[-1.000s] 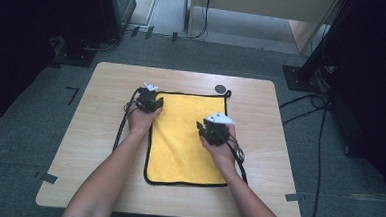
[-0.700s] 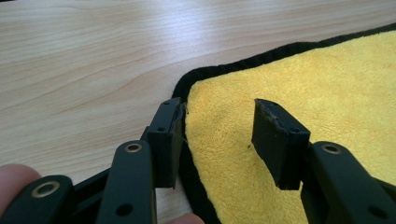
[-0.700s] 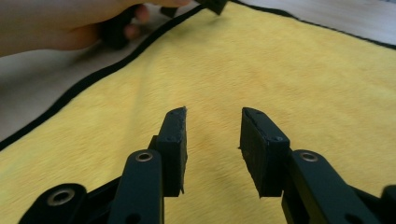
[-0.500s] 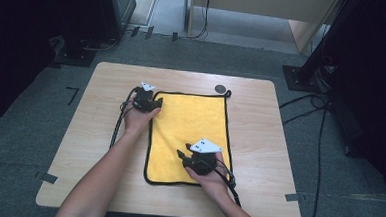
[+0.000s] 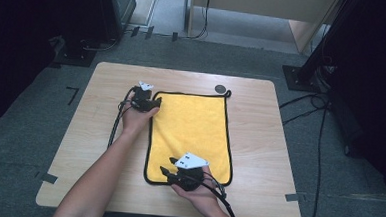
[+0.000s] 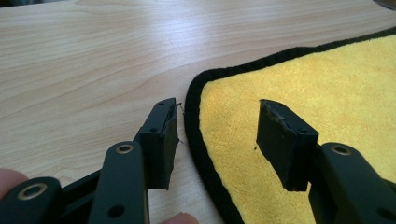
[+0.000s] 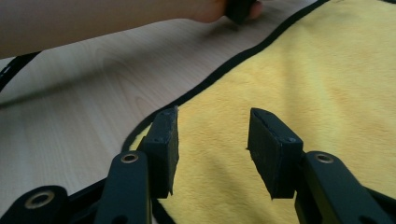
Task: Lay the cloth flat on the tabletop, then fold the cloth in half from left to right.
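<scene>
High view — yellow towel (image 5: 189,136), black-piped, lay flat mid-desk. Left gripper (image 5: 154,102) sat at towel's far-left corner. Right gripper (image 5: 165,170) had travelled from towel's right side to its near-left corner. Small dark disc (image 5: 220,88) lay near far desk edge.

Left gripper view — jaws just been opening, unclenched, straddling rounded corner; piping between pads, not pinched. Fleecy pile; pale wood-grain desk (image 6: 84,65).

Right gripper view — jaws likewise just opening, apart over plush cloth, nothing gripped. Judgement: corners being lined up for fold.

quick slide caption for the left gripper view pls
Left tool, jaws open, straddles the black-trimmed corner of a yellow towel lying flat on a wooden table.
</scene>
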The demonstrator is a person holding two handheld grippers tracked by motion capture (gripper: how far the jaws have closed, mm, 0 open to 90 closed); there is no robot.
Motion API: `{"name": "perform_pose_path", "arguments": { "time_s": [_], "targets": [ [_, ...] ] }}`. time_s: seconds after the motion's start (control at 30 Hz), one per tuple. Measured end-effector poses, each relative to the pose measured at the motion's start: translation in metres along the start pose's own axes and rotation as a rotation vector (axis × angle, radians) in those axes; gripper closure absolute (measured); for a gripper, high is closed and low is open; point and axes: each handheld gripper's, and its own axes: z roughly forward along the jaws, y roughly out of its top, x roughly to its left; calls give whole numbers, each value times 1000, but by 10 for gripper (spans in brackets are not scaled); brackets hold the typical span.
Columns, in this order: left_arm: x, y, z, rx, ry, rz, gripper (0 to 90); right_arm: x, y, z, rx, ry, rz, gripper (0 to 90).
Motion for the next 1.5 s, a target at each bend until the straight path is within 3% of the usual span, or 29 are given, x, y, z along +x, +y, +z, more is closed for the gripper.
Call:
{"name": "perform_pose_path", "arguments": {
  "time_s": [0.3, 0.4, 0.6, 0.73, 0.8, 0.9, 1.1, 1.2, 1.27, 1.33, 1.4, 1.5],
  "targets": [
    [3, -5, 7, 39, 2, -16, 478, 27, -5, 8, 27, 53, -69, 542],
    [2, -5, 10, 40, 4, -24, 480, 31, -6, 11, 36, 50, -84, 539],
    [6, -5, 11, 40, 34, -82, 478, 37, -9, 15, 44, 38, -111, 536],
    [11, -4, 11, 30, 25, -108, 498, 36, -11, 17, 39, 27, -106, 537],
    [11, -4, 12, 33, 15, -101, 506, 34, -11, 18, 41, 16, -87, 538],
    [8, -2, 14, 47, 9, -58, 508, 31, -14, 19, 50, 15, -66, 540],
    [2, 3, 21, 43, 40, -67, 509, 43, -12, 23, 39, 40, -97, 539],
    [-1, 3, 21, 46, 61, -48, 608, 47, -13, 29, 58, -8, -118, 545],
    [-4, 3, 21, 49, 63, -19, 662, 47, -14, 32, 85, -14, -113, 546],
    [-3, 3, 21, 47, 43, -26, 720, 47, -14, 33, 86, -19, -111, 569],
    [2, 2, 20, 48, 13, -38, 793, 47, -12, 37, 124, -3, -94, 614],
    [5, 2, 18, 57, -9, -46, 852, 51, -12, 39, 133, -9, -115, 695]
  ]
}}
